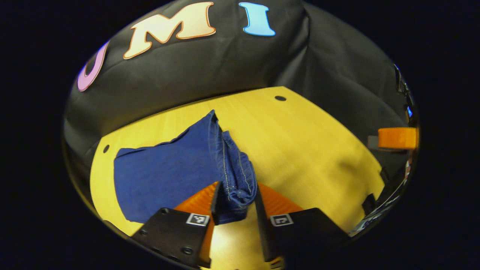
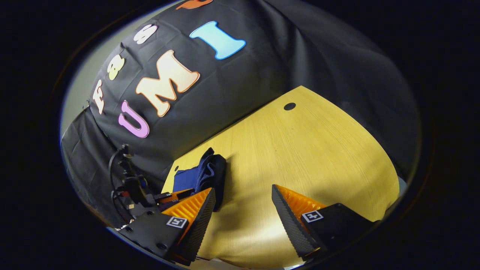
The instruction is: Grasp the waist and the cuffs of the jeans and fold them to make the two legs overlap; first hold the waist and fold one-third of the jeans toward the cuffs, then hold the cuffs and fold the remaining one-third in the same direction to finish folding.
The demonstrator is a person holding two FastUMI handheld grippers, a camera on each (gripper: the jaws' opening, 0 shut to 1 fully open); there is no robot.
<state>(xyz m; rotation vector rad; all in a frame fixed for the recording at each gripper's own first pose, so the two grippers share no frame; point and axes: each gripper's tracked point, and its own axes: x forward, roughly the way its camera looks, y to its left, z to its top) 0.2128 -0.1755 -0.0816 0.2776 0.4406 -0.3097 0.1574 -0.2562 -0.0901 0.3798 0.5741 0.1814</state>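
Dark blue jeans (image 1: 168, 172) lie partly folded on the yellow wooden table (image 1: 300, 150), spreading out to the left. A bunched, stitched edge of them rises between the fingers of my left gripper (image 1: 236, 202), which is shut on that edge just above the table. In the right gripper view the jeans (image 2: 208, 170) show as a small folded heap at the table's left edge, with the left gripper (image 2: 176, 195) at them. My right gripper (image 2: 243, 210) hangs open over bare table (image 2: 300, 150), to the right of the jeans, nothing between its fingers.
Black cloth walls close in the table at the back and sides. Small dark holes (image 1: 280, 98) mark the tabletop near its far corners. An orange part of the other gripper (image 1: 397, 138) shows at the far right of the left gripper view.
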